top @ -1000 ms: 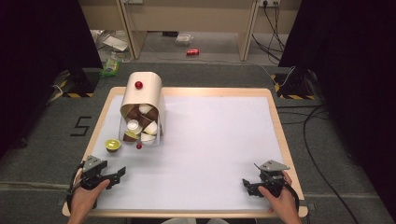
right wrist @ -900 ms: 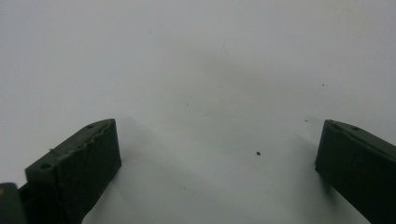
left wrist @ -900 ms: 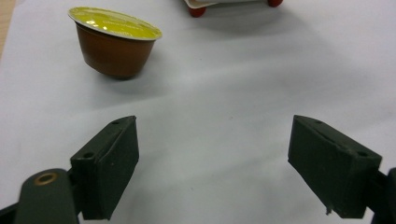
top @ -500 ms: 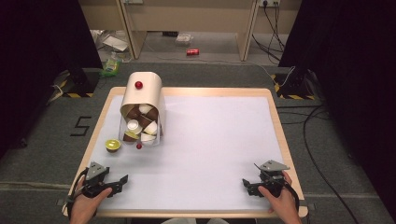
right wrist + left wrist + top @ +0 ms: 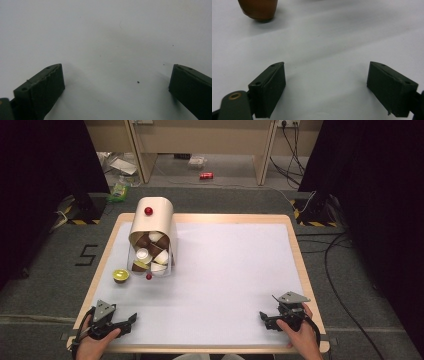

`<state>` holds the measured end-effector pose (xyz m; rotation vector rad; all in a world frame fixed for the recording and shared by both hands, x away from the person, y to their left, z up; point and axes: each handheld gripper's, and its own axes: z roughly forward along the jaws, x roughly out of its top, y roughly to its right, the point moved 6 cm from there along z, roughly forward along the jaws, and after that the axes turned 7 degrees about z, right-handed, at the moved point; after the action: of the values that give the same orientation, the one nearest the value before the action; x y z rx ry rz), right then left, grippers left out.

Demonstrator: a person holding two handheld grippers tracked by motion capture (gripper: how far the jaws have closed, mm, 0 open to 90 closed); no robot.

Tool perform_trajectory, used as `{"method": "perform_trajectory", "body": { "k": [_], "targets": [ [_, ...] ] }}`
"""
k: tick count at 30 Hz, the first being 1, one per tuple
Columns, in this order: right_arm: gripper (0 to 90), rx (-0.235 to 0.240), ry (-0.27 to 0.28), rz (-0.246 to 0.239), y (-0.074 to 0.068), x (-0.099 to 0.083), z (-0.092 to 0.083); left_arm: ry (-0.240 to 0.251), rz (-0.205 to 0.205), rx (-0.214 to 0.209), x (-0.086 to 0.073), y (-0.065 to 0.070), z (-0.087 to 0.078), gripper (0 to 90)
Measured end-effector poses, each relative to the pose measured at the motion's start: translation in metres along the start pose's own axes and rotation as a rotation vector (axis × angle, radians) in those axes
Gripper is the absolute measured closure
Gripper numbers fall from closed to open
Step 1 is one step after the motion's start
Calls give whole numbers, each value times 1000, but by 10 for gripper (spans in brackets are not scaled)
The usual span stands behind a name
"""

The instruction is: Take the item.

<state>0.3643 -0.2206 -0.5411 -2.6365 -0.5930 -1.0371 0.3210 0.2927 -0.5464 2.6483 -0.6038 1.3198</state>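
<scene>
Left gripper [image 5: 327,87]: jaws spread wide apart, nothing between them, bare white table cover under the gap. In the left gripper view a brown capsule [image 5: 258,9] sits at the upper left of the frame, well beyond the jaw tips, cut off by the top edge. In the high view this gripper [image 5: 131,321] lies at the lower left of the frame, near the front edge of the table [image 5: 300,265], held by the left hand [image 5: 95,342], jaws pointing toward the right of the frame.

Right gripper [image 5: 116,87]: jaws likewise set wide, holding nothing; white cover with a few dark specks between and beyond them. In the high view it [image 5: 264,319] sits at the lower right of the frame, right hand [image 5: 300,335] behind it, jaws pointing toward the left of the frame. The two grippers are well apart, facing each other across the front of the table.

Tan container [image 5: 152,227]: lies on its side at the upper left part of the table. Long axis runs from top to bottom of the frame, slightly tilted; open mouth faces the bottom of the frame, toward the person. A red knob [image 5: 148,211] shows on its upper surface near the far end. Brown and white capsules [image 5: 150,255] fill the mouth and spill just out of it onto the cover.

A gold-topped capsule [image 5: 120,276] lies alone just left of the spill, apart from it. A small red ball [image 5: 148,277] rests just below the spilled capsules.

Floor beyond the far edge: a red can [image 5: 206,175] in the top centre of the frame.
</scene>
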Motion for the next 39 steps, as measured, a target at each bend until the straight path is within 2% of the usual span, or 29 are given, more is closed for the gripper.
{"method": "perform_trajectory", "body": {
  "k": [29,39],
  "targets": [
    [6,-1,2,0,0,0,0,57,-29,61,-18,15,-19,156],
    [6,0,2,0,0,0,0,70,-34,64,-21,17,-22,153]
  ]
}}
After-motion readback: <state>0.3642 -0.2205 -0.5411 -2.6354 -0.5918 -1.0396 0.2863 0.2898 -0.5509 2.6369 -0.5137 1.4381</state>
